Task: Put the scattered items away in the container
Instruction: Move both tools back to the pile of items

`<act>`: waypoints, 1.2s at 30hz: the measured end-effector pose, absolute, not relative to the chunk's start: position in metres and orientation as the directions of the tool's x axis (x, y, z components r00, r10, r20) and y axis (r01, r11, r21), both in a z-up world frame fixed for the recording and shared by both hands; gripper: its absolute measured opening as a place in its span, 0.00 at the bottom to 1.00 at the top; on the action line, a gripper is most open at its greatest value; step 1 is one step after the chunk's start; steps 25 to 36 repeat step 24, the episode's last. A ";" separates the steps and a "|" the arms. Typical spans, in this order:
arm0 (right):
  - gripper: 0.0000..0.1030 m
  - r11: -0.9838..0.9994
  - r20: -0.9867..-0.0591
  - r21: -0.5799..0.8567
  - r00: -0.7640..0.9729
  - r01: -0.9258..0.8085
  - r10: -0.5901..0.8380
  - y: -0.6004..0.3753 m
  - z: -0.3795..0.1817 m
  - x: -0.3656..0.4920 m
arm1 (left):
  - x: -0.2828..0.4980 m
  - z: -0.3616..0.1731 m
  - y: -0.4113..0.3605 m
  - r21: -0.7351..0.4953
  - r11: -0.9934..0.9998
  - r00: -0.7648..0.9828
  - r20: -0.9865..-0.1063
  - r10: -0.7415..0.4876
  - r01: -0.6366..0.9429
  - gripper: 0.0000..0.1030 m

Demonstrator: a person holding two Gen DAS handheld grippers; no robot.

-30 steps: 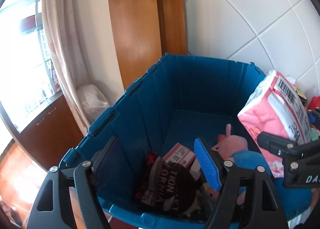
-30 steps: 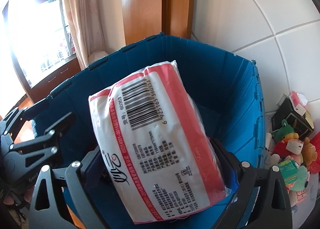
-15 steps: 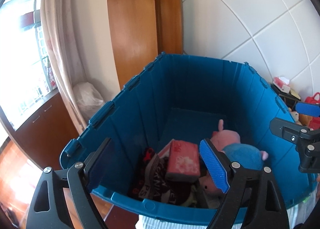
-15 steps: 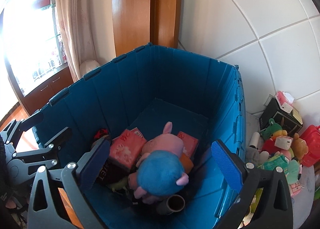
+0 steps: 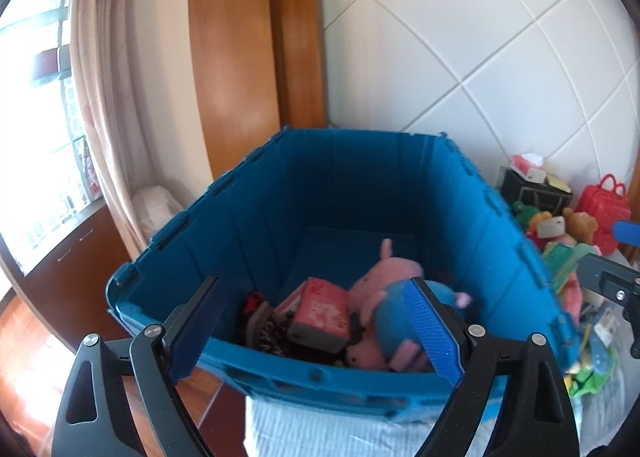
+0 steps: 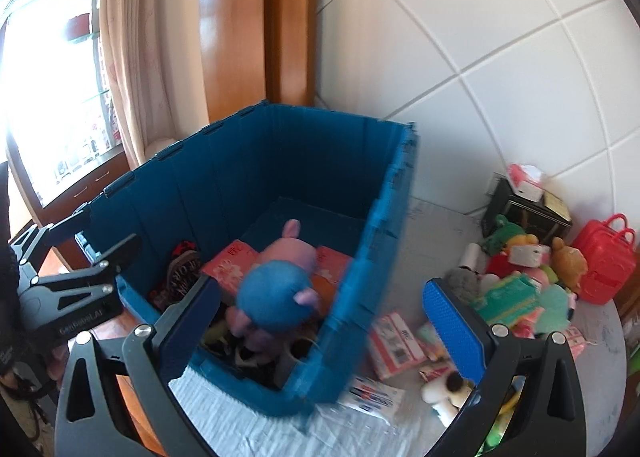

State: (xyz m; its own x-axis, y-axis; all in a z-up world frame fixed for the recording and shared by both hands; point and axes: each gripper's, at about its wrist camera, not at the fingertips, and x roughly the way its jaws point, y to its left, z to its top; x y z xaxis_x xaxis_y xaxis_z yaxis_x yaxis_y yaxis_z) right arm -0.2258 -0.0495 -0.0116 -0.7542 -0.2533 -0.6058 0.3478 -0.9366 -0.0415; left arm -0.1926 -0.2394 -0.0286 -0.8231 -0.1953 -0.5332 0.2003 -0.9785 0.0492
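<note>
The left gripper [image 5: 316, 333] hangs spread and empty over the near rim of the blue crate [image 6: 360, 257], where a pig plush [image 6: 276, 289] and pink tissue packs [image 5: 320, 309] already lie. The right gripper [image 6: 320, 321], also spread and empty, straddles the crate's right wall. I'd say the next pick should swing toward 3 o'clock, where the toy pile [image 6: 528, 277] and a flat pink packet [image 6: 394, 341] wait on the tabletop [image 6: 432, 225]; take the loose outer piece first.
</note>
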 end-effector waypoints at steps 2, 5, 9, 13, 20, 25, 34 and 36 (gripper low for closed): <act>1.00 -0.950 -0.597 -0.046 -0.771 0.310 -0.223 -0.017 -0.012 -0.209 | -0.179 -0.023 -0.216 0.036 -0.980 -0.832 -0.522 -0.187 0.198 0.91; 1.00 -0.969 -0.593 -0.057 -0.789 0.241 -0.162 0.034 -0.017 -0.185 | -0.159 -0.017 -0.177 -0.012 -0.986 -0.851 -0.506 -0.139 0.169 0.92; 1.00 -0.982 -0.604 -0.034 -0.787 0.186 -0.128 0.102 -0.022 -0.153 | -0.134 -0.015 -0.122 -0.031 -0.991 -0.849 -0.520 -0.098 0.133 0.94; 1.00 -0.989 -0.615 -0.006 -0.780 0.151 -0.116 0.144 -0.023 -0.129 | -0.114 -0.014 -0.084 -0.008 -0.995 -0.839 -0.539 -0.081 0.101 0.94; 1.00 -0.993 -0.618 0.029 -0.779 0.116 -0.109 0.173 -0.025 -0.104 | -0.096 -0.007 -0.057 0.025 -0.998 -0.857 -0.511 -0.067 0.062 0.94; 1.00 -0.995 -0.613 0.037 -0.785 0.091 -0.094 0.178 -0.025 -0.098 | -0.089 -0.004 -0.054 0.023 -0.999 -0.862 -0.505 -0.048 0.041 0.94; 1.00 -0.995 -0.613 0.037 -0.785 0.091 -0.094 0.178 -0.025 -0.098 | -0.089 -0.004 -0.054 0.023 -0.999 -0.862 -0.505 -0.048 0.041 0.94; 1.00 -0.995 -0.613 0.037 -0.785 0.091 -0.094 0.178 -0.025 -0.098 | -0.089 -0.004 -0.054 0.023 -0.999 -0.862 -0.505 -0.048 0.041 0.94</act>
